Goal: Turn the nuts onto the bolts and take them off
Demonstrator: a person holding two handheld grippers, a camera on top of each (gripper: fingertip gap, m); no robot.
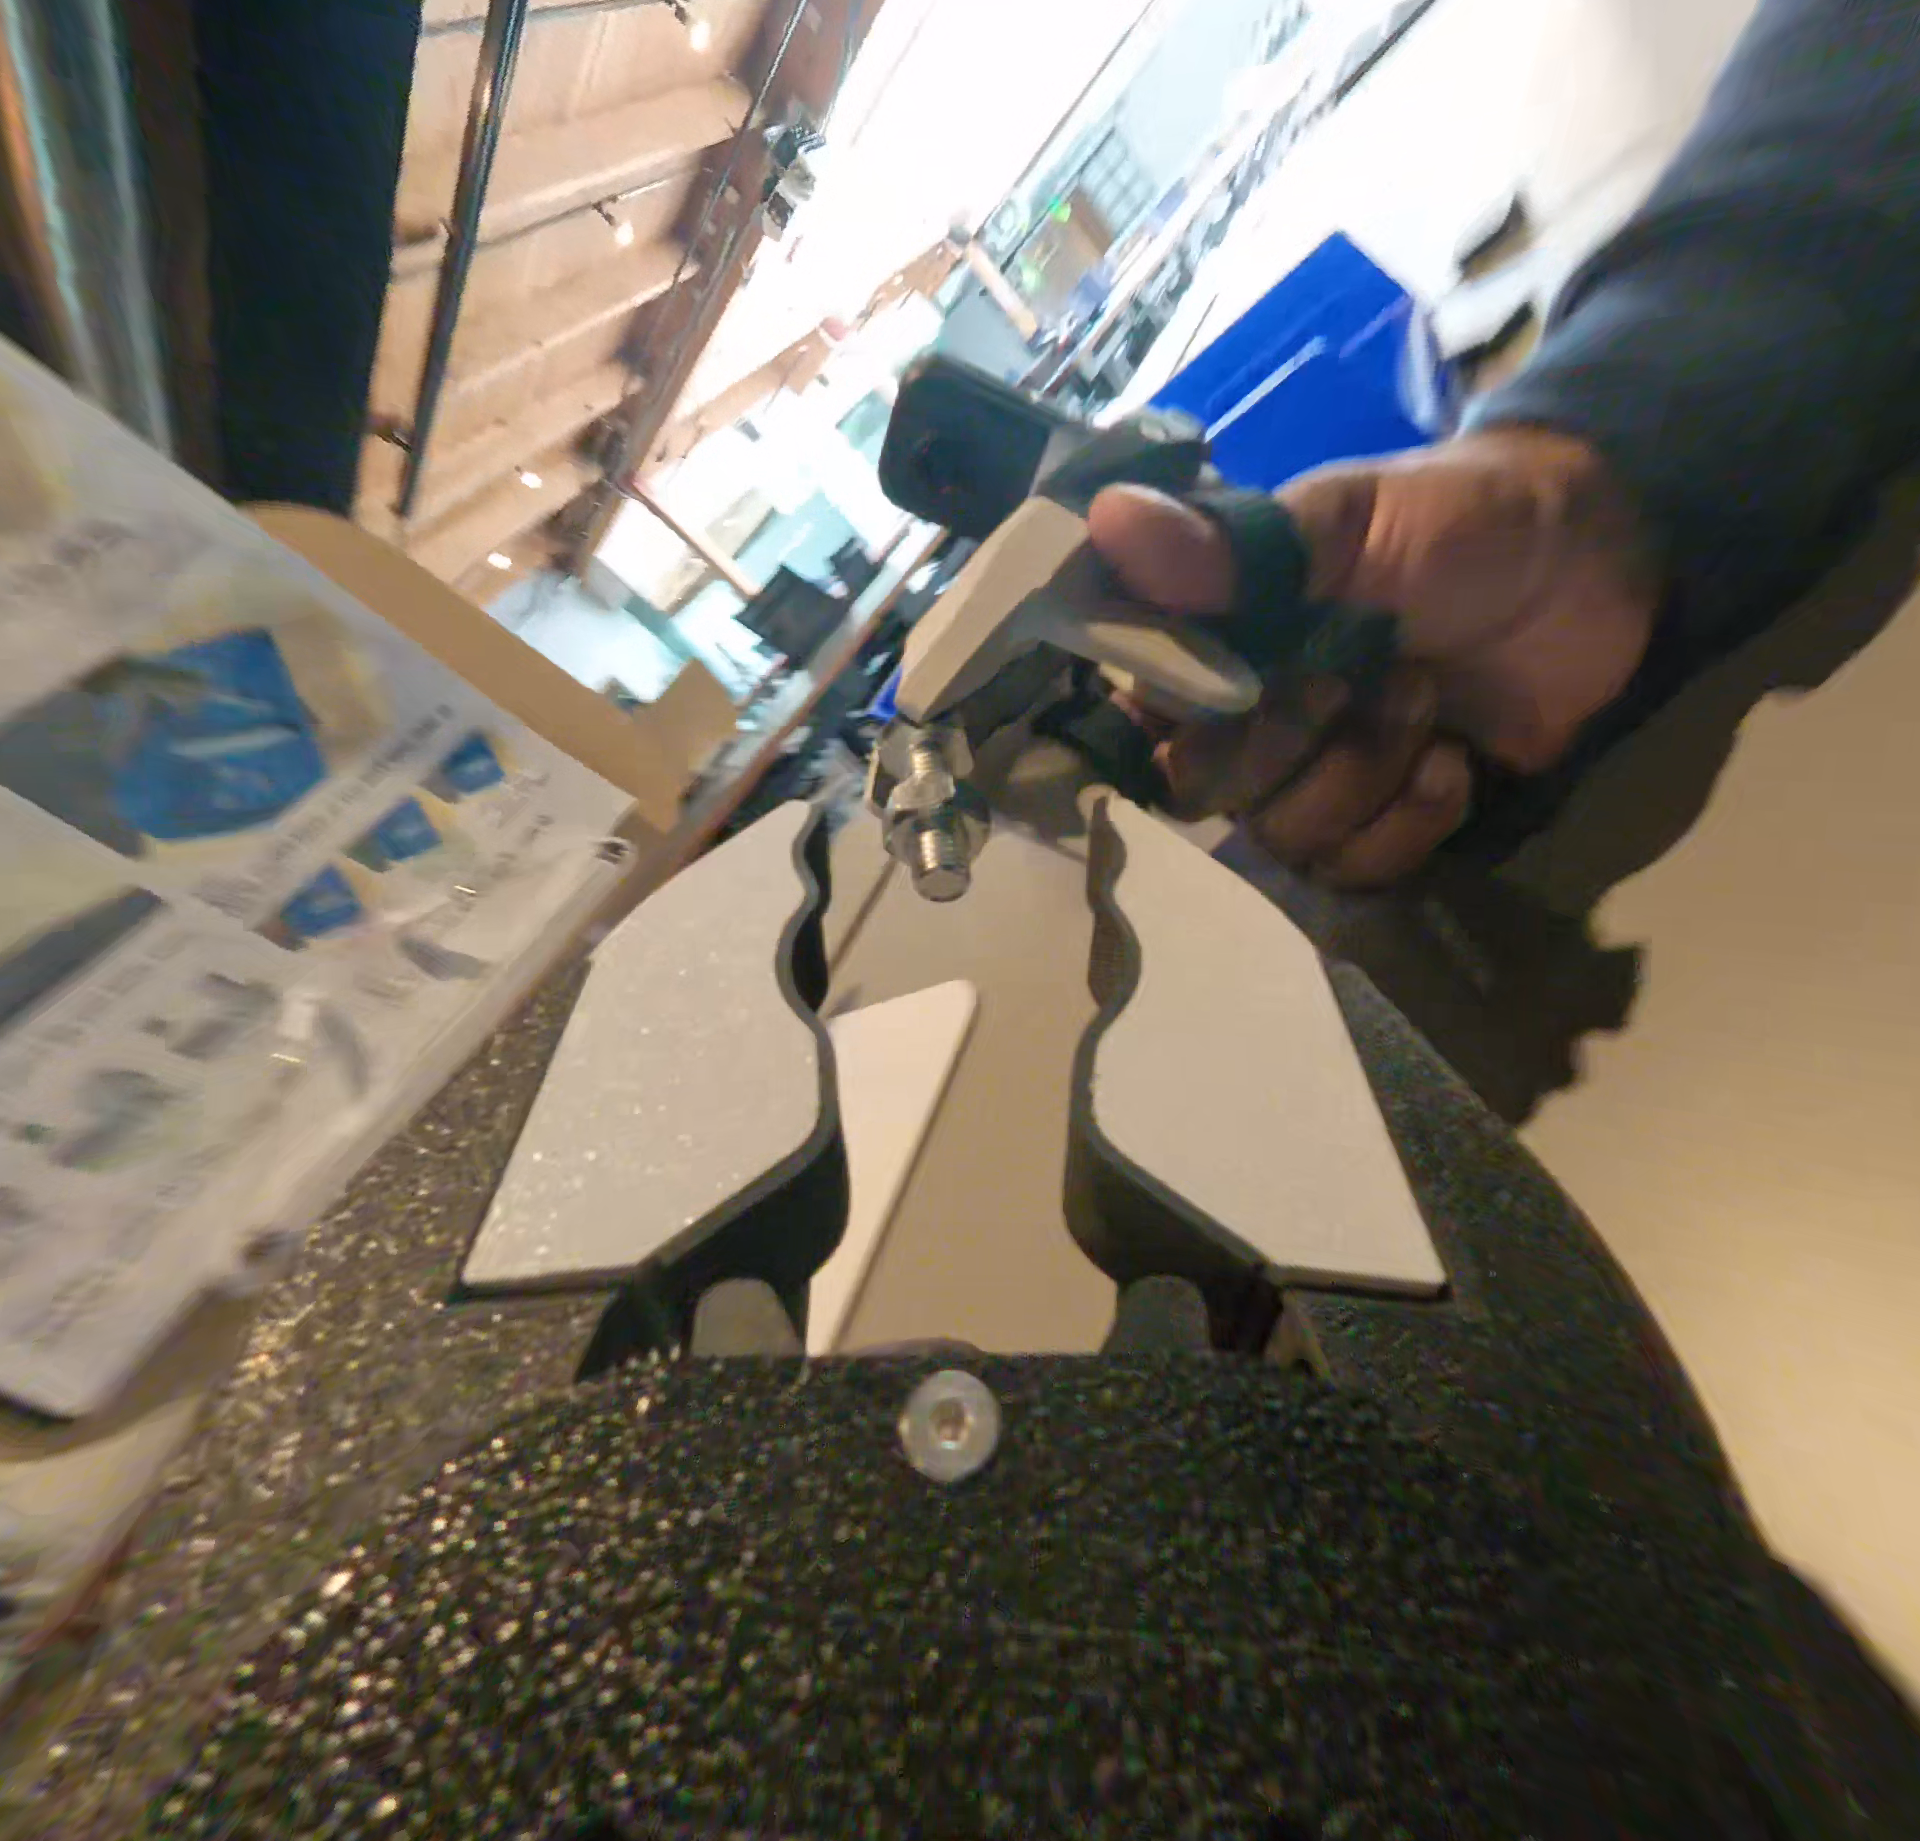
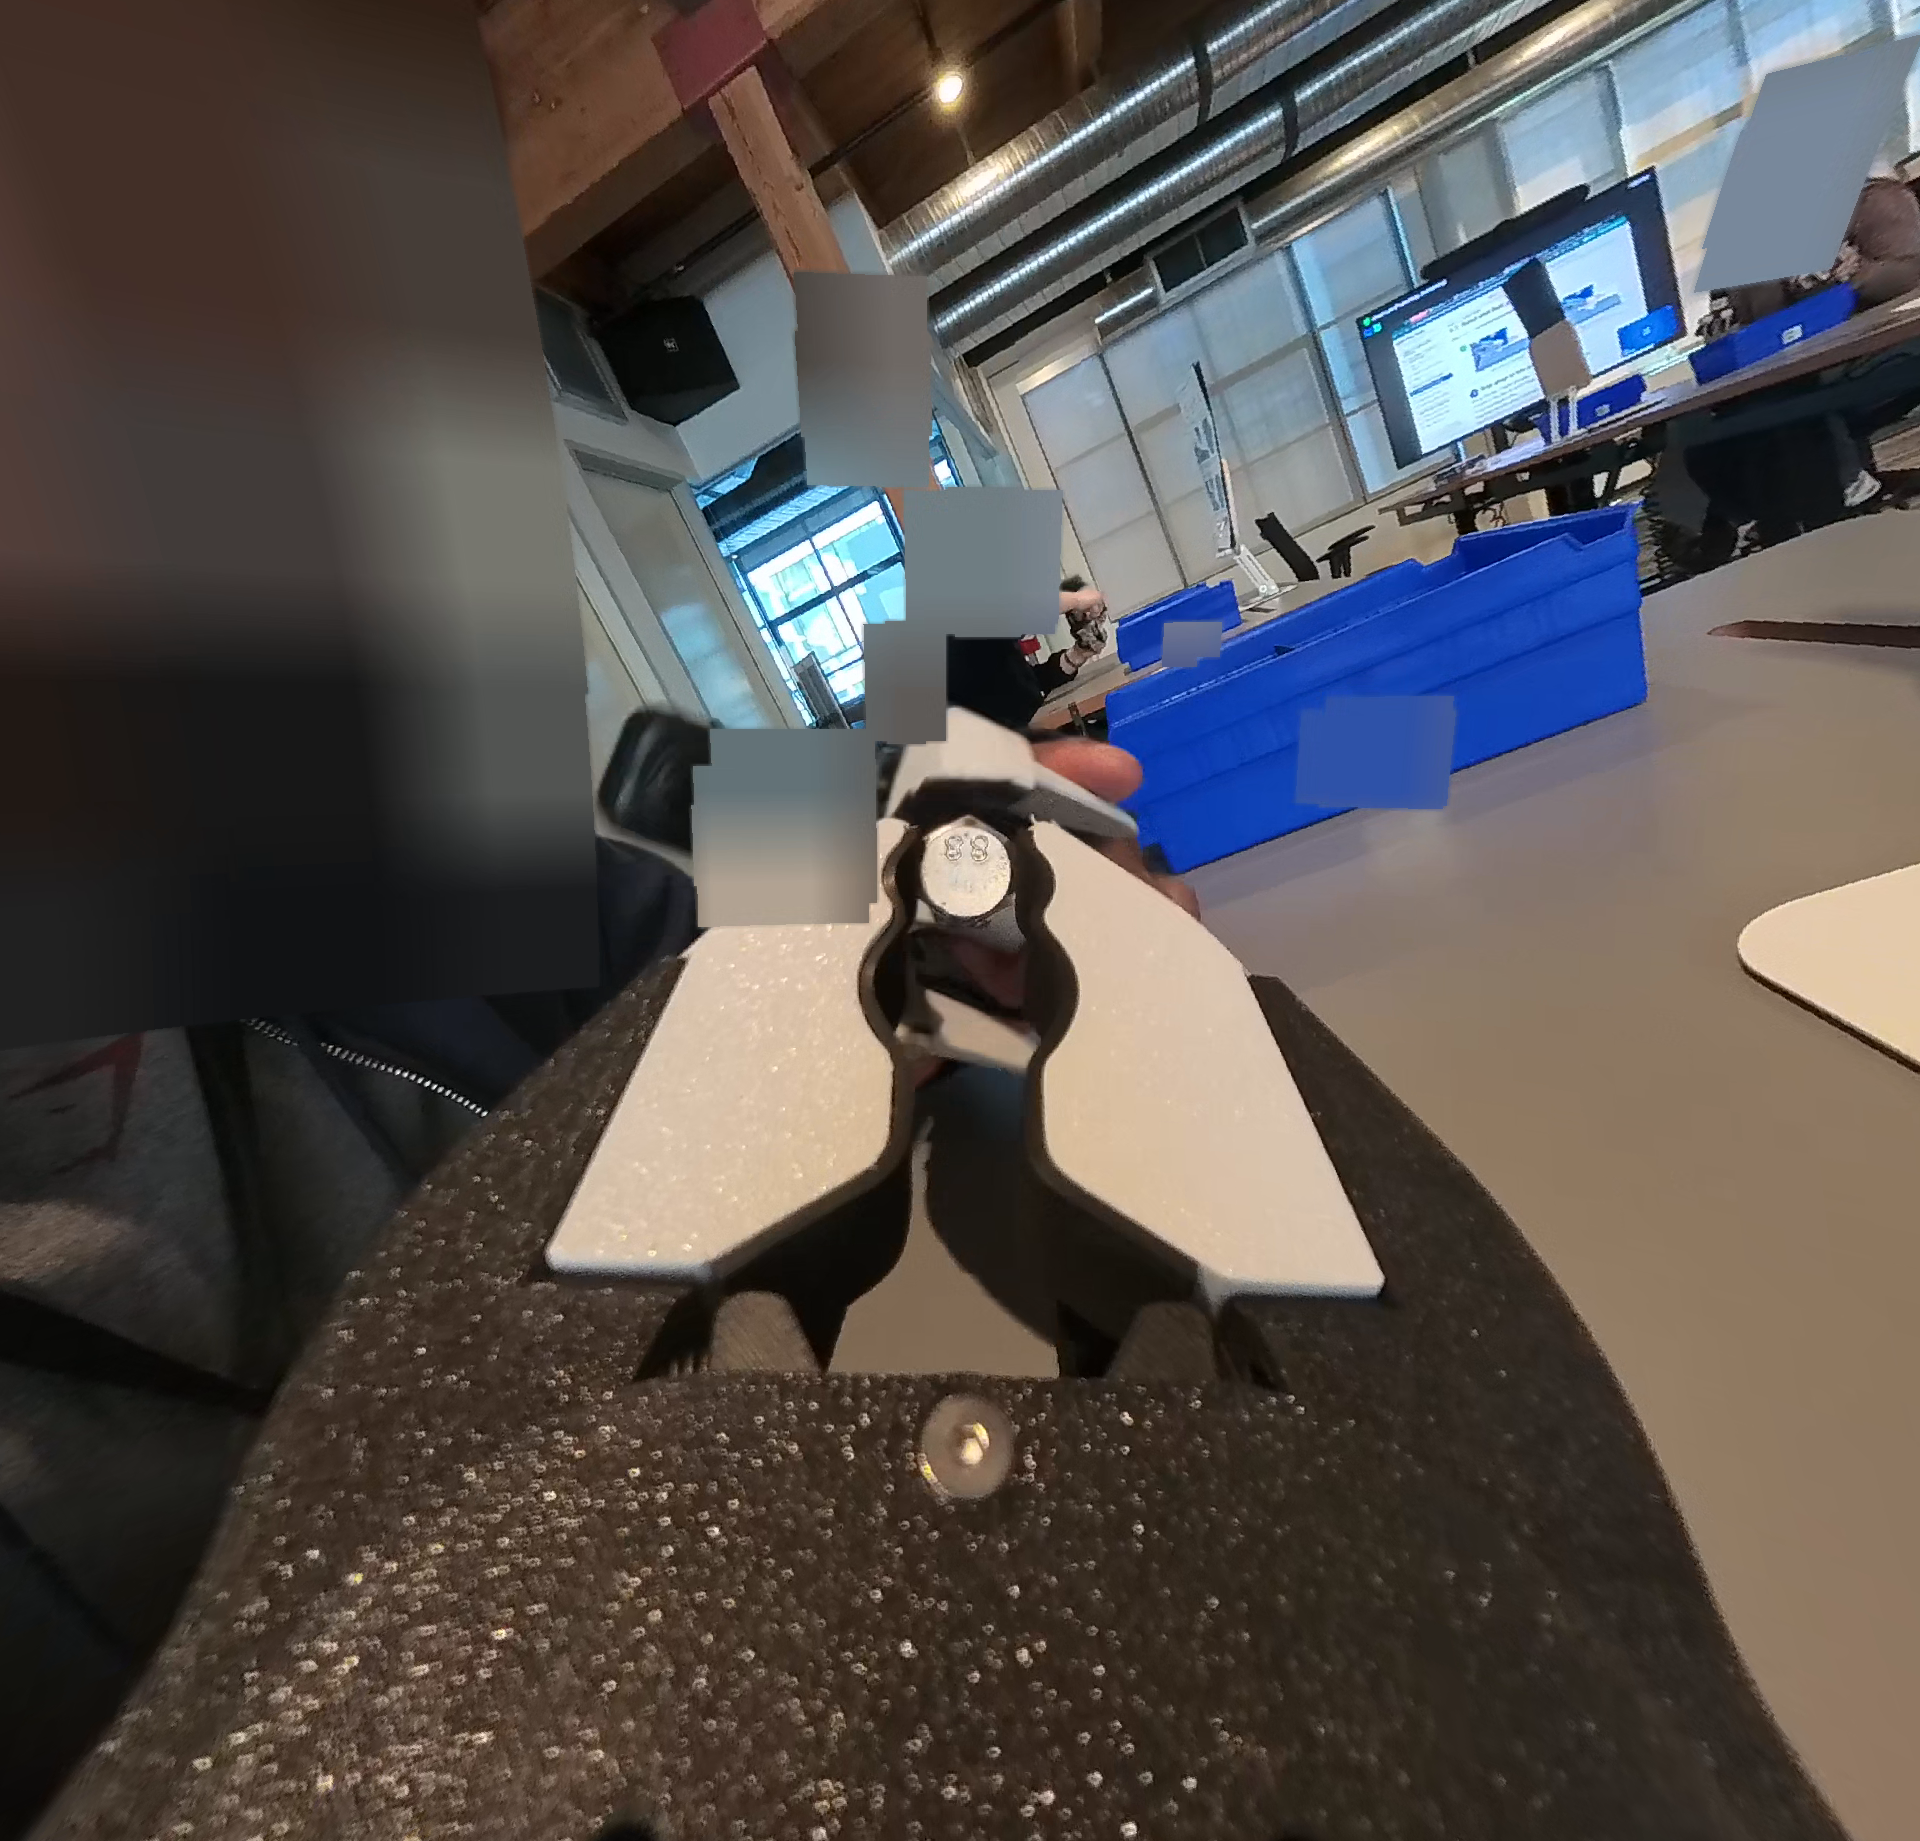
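In the right wrist view my right gripper (image 2: 966, 861) is shut on the hex head of a steel bolt (image 2: 966, 872), held above the grey table (image 2: 1507, 1116). In the left wrist view the bolt (image 1: 938, 872) points toward the camera with a nut (image 1: 935, 817) threaded on its shank; the right gripper (image 1: 920, 726) and the hand (image 1: 1455, 628) holding it show behind. My left gripper (image 1: 956, 846) is open and empty, its fingertips on either side of the bolt's free end without touching it. Its white fingers (image 2: 982, 752) show beyond the bolt head in the right wrist view.
A printed plastic bag (image 1: 208, 804) and a cardboard box (image 1: 499, 628) stand close on the left. A blue bin (image 2: 1351, 669) sits on the table at the back, also in the left wrist view (image 1: 1299, 357). A white mat (image 2: 1849, 960) lies at the right. A person's jacket (image 2: 208, 1220) is at the near left. Only a small space, under 4 cm, lies between the two pairs of fingers.
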